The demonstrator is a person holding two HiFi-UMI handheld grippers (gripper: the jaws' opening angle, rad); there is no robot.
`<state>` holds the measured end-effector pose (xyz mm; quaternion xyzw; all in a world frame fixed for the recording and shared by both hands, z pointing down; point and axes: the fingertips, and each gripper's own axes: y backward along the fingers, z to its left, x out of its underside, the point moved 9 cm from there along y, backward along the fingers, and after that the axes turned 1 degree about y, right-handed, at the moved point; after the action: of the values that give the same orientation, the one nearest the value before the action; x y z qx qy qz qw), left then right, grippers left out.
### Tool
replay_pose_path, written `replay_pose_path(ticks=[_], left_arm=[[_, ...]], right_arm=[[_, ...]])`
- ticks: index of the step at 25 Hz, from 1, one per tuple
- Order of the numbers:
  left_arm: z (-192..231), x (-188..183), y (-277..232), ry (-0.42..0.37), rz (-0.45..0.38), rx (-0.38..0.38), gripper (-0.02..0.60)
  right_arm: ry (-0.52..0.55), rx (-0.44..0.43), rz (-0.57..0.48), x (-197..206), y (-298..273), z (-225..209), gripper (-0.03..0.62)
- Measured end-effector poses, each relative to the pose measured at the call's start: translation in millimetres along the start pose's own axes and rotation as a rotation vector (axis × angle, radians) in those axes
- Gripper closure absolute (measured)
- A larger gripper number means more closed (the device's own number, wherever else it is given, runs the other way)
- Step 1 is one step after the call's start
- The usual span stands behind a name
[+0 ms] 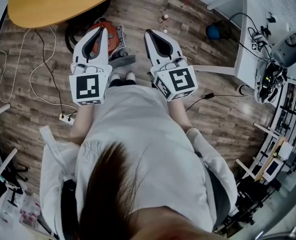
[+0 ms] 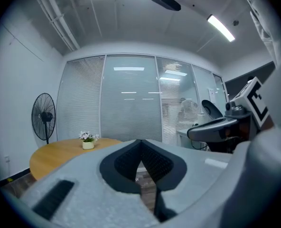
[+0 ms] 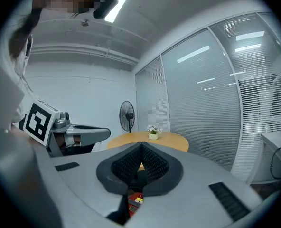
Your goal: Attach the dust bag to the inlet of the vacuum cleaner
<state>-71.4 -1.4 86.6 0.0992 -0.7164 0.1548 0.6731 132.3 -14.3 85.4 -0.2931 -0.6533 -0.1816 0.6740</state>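
**Task status.** Judged from the views, the work has not begun. The left tongs (image 2: 140, 141) and the right tongs (image 3: 141, 145) are both clenched tip to tip with nothing between them. No dust bag can be identified in any view. Finding the bag, gripping it and seating it on the inlet all remain.

**Surroundings.**
- The brown wood-plank floor (image 1: 188, 29) extends below and ahead of both tongs.
- The round wooden bench (image 1: 53, 1) stands ahead of the left tongs, off to their left. It carries a small white flower pot (image 2: 88, 145).

**Task item.**
- The red-and-black vacuum cleaner (image 1: 113, 31) sits on the floor just beyond the tip of the left tongs, between the two tips and nearer the left one. It is partly hidden by the left tongs.
- The right gripper view shows a red part with a yellow label through the gap beneath its jaws.
- The inlet cannot be made out.
- A grey flat piece (image 1: 124, 61) lies between the two tongs, closer to the person. Whether it belongs to the cleaner cannot be told.
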Motion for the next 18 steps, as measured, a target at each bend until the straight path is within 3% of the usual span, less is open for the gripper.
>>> replay_pose_path(ticks=[18], left_arm=[[-10.6, -8.1, 7.6, 0.007, -0.048, 0.037, 0.565]], right_arm=[[0.016, 0.045, -0.019, -8.1, 12.9, -7.6, 0.592]])
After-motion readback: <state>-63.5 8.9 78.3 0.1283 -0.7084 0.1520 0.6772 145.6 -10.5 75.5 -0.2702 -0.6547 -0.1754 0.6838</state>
